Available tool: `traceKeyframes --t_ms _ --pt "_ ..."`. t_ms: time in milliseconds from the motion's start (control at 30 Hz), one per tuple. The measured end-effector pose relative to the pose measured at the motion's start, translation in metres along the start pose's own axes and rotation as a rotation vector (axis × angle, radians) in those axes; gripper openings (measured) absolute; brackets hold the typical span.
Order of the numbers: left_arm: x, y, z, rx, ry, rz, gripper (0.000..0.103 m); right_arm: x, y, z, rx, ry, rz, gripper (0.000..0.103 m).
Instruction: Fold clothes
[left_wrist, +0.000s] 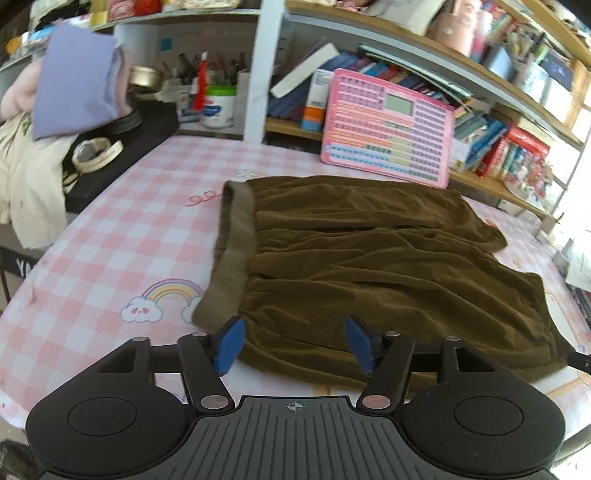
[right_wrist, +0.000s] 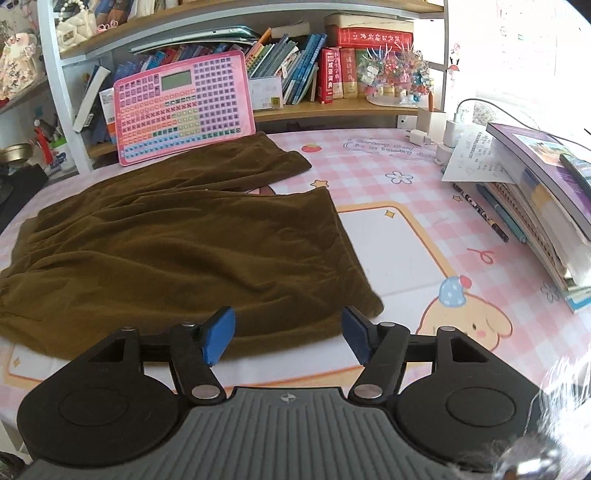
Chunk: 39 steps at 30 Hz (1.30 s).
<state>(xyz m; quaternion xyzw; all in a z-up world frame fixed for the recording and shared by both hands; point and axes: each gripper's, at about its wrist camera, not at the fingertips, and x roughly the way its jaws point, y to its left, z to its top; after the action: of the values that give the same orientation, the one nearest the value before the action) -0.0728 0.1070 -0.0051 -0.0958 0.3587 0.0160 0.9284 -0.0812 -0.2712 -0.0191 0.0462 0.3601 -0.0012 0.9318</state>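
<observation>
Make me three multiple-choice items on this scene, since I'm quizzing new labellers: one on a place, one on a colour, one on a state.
1. Where does the pink board stand?
A. Behind the shorts, against the shelf
B. Flat on the shorts
C. On the book stack

2. What colour are the shorts?
A. Purple
B. Olive brown
C. White

3. How do the left gripper and right gripper stand?
A. Both shut on the shorts
B. Left shut, right open
C. Both open, holding nothing

Answers:
1 A: the board leans upright on the shelf, past the far edge of the shorts.
2 B: the cloth is olive brown all over.
3 C: the blue pads stand apart in both wrist views, with no cloth pinched.
</observation>
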Motion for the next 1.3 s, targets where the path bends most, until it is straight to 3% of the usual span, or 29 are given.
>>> traceKeyframes --t_ms 400,733,1067,1300 --pt "-0.004 -0.019 -0.014 0.068 0.026 -0.032 0.089 -0.022 0.028 -0.011 -0.007 0.018 -0.013 0.085" --pt "-0.003 -0.017 -0.012 0.082 0.060 -0.144 0.090 -0.023 0.047 0.005 -0.102 0.041 0.054 0.090" --pt "0.020 -0.008 0.028 0.135 0.032 -0.081 0.090 0.011 0.045 0.076 -0.316 0.039 0.176 0.090" --pt "0.060 -0.006 0.076 0.178 0.018 -0.032 0.090 0.087 0.030 0.154 -0.408 0.061 0.267 0.090"
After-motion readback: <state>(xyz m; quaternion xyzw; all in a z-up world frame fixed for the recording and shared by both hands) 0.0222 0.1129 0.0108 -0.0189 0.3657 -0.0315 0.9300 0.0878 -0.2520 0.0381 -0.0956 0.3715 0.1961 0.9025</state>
